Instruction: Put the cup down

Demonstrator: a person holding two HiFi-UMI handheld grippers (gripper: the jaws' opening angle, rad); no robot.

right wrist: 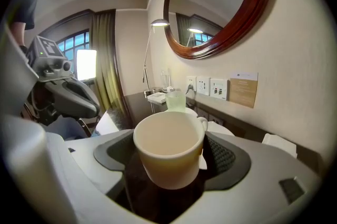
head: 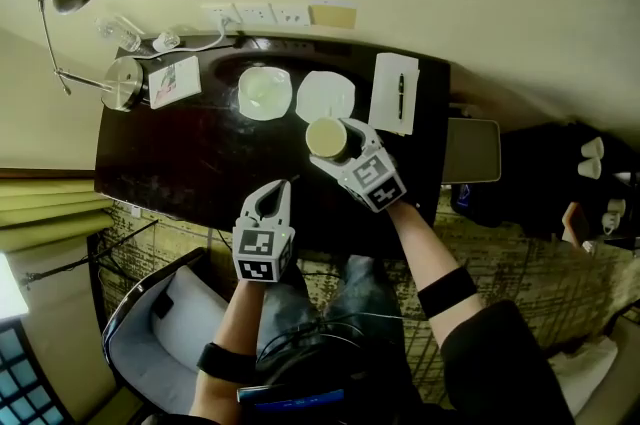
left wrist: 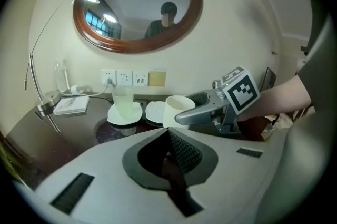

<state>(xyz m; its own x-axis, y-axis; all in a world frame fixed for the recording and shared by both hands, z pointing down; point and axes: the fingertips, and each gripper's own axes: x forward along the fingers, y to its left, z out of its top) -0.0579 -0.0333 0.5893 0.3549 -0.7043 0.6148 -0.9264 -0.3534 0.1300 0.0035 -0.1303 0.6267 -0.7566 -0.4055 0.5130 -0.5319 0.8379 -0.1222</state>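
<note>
Your right gripper [right wrist: 168, 158] is clamped on the cream ceramic cup [right wrist: 168, 138], upright, over the dark wooden table [head: 190, 163], just beside the white square saucer [head: 326, 96]. Your left gripper [left wrist: 171, 136]: jaws together, empty.

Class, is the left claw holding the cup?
No, the left claw is shut and empty; the cup sits in the right claw.

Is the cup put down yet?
Not yet. Done: the right gripper grips the cream cup. In hand: it holds the cup beside the empty saucer on the dark desk. Left to do: set it down and let go. The left gripper is shut, holding nothing.
</note>
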